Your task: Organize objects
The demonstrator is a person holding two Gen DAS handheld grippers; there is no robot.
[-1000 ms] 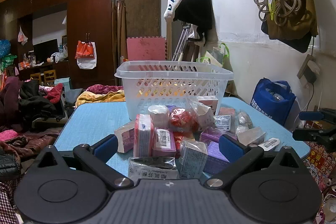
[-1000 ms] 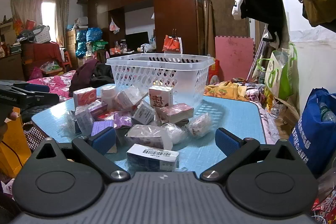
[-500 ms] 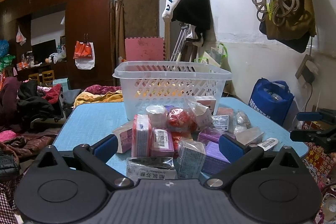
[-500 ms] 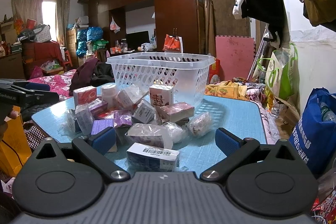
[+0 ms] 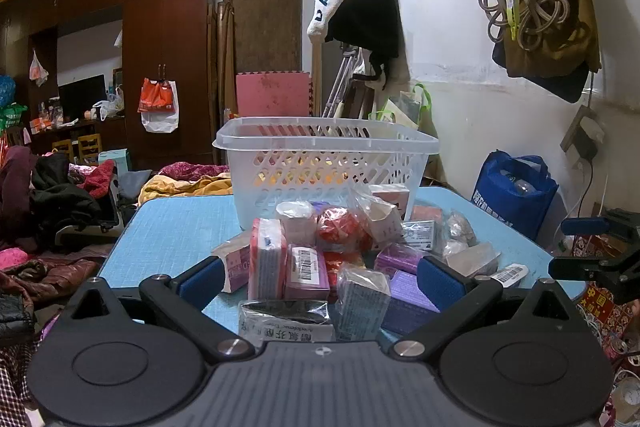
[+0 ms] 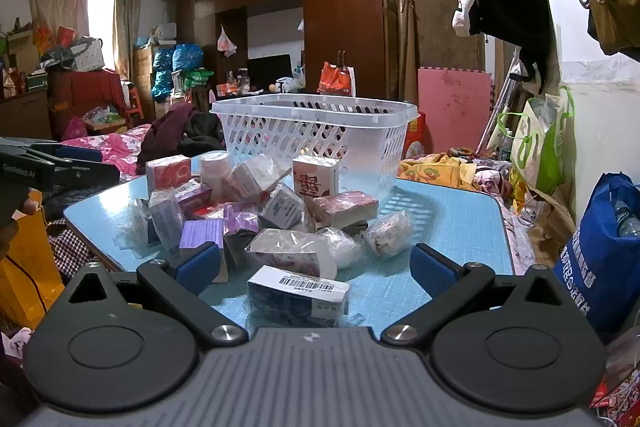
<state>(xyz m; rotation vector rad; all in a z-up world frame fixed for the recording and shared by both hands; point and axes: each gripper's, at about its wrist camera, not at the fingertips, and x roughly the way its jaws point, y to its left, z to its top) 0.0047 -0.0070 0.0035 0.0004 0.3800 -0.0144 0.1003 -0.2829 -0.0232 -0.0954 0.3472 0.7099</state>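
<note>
Found right gripper (image 6: pixel 316 265) wide open, empty, nearest barcoded box (image 6: pixel 298 294) lying crosswise just ahead; left gripper (image 5: pixel 318 273) likewise open, empty.

The left gripper (image 5: pixel 318 277) is level, its blue-padded fingers (image 5: pixel 200 277) spread wide with nothing between them. The right gripper (image 6: pixel 316 265) is posed likewise, jaws wide apart and holding nothing.

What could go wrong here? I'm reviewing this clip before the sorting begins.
The small boxes and crinkly plastic packets lie heaped and touching, so grabbing one may drag others. The barcoded dark box lies near the blue table's front edge. The light white plastic basket might slide if bumped.
</note>
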